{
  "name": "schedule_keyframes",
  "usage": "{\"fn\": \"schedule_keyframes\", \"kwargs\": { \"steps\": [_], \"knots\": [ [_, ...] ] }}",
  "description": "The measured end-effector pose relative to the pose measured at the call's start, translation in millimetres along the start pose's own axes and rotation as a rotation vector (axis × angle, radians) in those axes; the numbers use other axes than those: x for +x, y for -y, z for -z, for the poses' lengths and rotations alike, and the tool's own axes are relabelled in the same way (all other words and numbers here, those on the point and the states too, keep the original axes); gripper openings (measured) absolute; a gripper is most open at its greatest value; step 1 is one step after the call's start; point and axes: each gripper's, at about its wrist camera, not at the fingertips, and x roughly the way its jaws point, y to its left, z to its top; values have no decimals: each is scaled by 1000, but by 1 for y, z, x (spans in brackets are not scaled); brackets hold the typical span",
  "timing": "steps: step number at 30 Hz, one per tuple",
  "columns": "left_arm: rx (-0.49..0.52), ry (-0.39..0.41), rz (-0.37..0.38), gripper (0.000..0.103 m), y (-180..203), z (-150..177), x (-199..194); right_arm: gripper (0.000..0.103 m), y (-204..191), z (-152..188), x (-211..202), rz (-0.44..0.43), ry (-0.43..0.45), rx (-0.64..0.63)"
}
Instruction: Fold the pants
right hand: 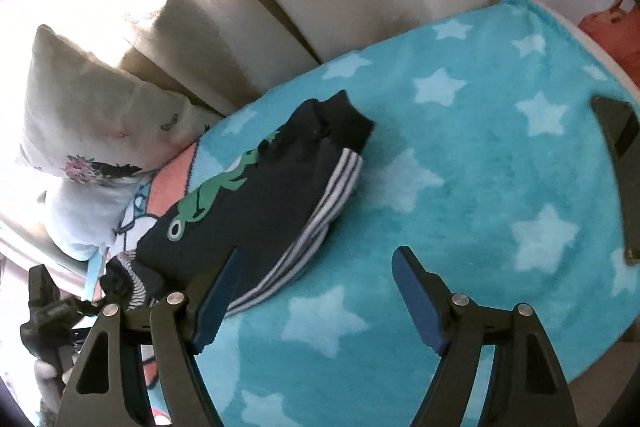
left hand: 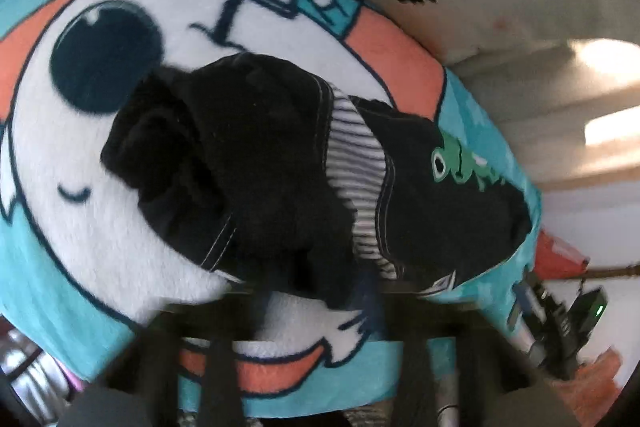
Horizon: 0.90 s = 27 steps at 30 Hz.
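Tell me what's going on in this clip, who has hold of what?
A person with two handheld grippers is folding small dark pants with a green frog print and striped trim on a teal star blanket. The pants lie bunched into a compact bundle. The right gripper is open, its left finger over the bundle's edge, holding nothing. The left gripper sits low over the near end of the pants; its fingers are blurred, so its grip is unclear.

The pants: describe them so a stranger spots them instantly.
Find the teal star-patterned blanket on the bed. The pants lie bunched near its cartoon-printed end. They alone are dark navy, with a green frog print and white side stripes.
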Motion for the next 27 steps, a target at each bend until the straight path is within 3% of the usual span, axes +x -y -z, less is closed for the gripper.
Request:
{"fn": "schedule_keyframes", "kwargs": {
  "steps": [3, 7, 15, 22, 27],
  "knots": [
    [15, 14, 1, 9, 1, -2, -6, 82, -2, 0, 7, -24, -18, 16],
    [-46, 49, 48, 9, -18, -6, -29, 82, -9, 4, 13, -105, -46, 28],
    [-97, 93, 42, 9, -44, -14, -46, 82, -33, 26, 39, -354, -178, 67],
    [-119, 80, 38, 9, -45, -1, -39, 82, -45, 19, 55, -311, -208, 57],
    [-118, 125, 48, 9, -44, 3, -54, 82, -37, 5, 66, -251, -202, 105]
  ]
}}
